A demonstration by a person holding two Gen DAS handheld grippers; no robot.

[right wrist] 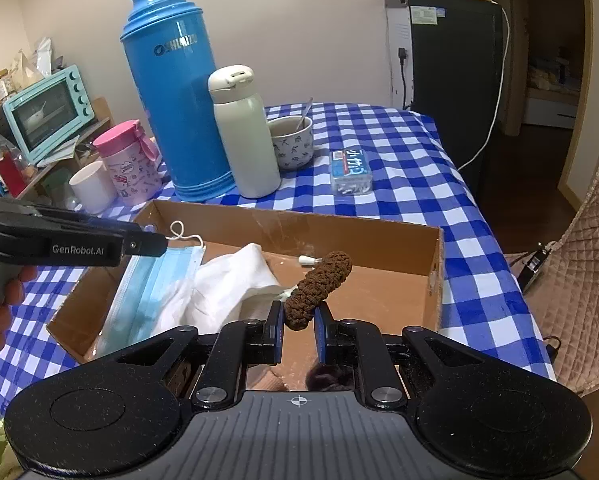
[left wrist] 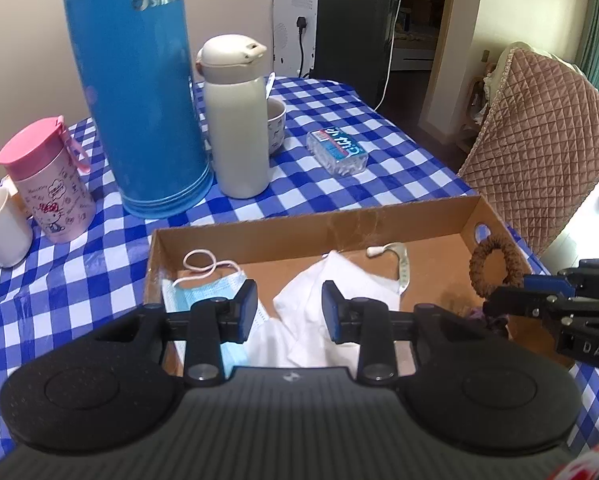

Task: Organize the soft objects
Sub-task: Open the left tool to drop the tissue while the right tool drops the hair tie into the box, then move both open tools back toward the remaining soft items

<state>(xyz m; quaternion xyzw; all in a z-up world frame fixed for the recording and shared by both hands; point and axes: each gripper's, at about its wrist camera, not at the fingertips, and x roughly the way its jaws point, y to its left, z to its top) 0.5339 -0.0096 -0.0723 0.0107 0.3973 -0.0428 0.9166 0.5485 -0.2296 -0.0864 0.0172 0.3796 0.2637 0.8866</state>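
Right hand-held gripper (right wrist: 298,326) is clamped on a brown braided fabric hair tie (right wrist: 317,283), held edge-on above the shallow brown cardboard box (right wrist: 379,229) near the box's right wall. Left hand-held gripper (left wrist: 289,307) stands with jaws parted and nothing between the pads, above the box interior. Directly below it in the box lies a crumpled white cloth (left wrist: 331,288). A light blue pleated face mask (right wrist: 147,284) with white ear loops lies against the box's left wall, touching the cloth. A pale measuring tape (left wrist: 401,264) lies near the box's far wall. The box rests on a table covered with a blue-and-white checked cloth (right wrist: 399,152). Behind the box stands a tall blue plastic thermos (right wrist: 171,92).
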